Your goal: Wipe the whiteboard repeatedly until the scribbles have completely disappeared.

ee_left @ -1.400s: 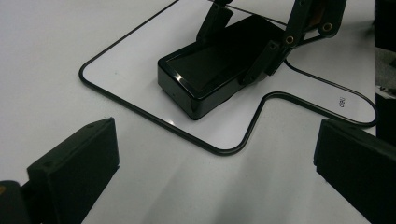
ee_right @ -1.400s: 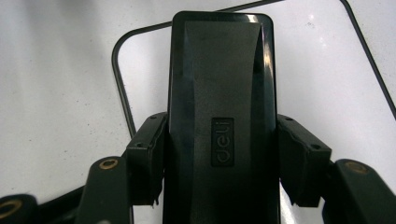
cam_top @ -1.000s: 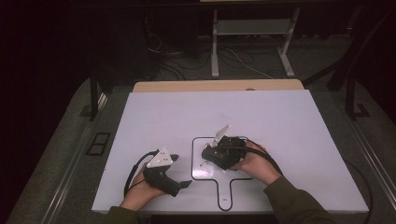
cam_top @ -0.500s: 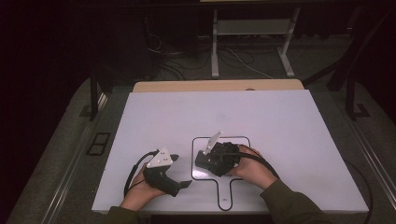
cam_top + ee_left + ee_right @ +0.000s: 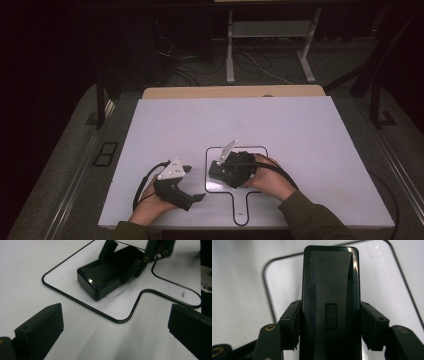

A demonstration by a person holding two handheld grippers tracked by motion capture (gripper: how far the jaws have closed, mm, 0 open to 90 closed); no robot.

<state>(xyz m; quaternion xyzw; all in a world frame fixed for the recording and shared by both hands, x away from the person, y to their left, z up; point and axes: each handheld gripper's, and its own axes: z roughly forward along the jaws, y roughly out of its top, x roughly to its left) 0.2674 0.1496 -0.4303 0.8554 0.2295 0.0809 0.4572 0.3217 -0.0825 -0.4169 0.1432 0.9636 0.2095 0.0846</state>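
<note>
From my high view, the table [image 5: 300, 135] lies before me with the outlined paddle shape [image 5: 240, 212] drawn near its front edge, handle toward me; the box [image 5: 105, 277] sits inside the outline's wide part, my right gripper [image 5: 220, 170] lying over it with a jaw pressed on either side; my left gripper [image 5: 192, 192] rests on the table just left of the outline, apart from the box, jaws spread. Behind the table a wooden board [image 5: 235, 92] abuts its far edge; beyond that, a metal stand [image 5: 270, 45] and loose cables [image 5: 190, 65] lie on the floor.
</note>
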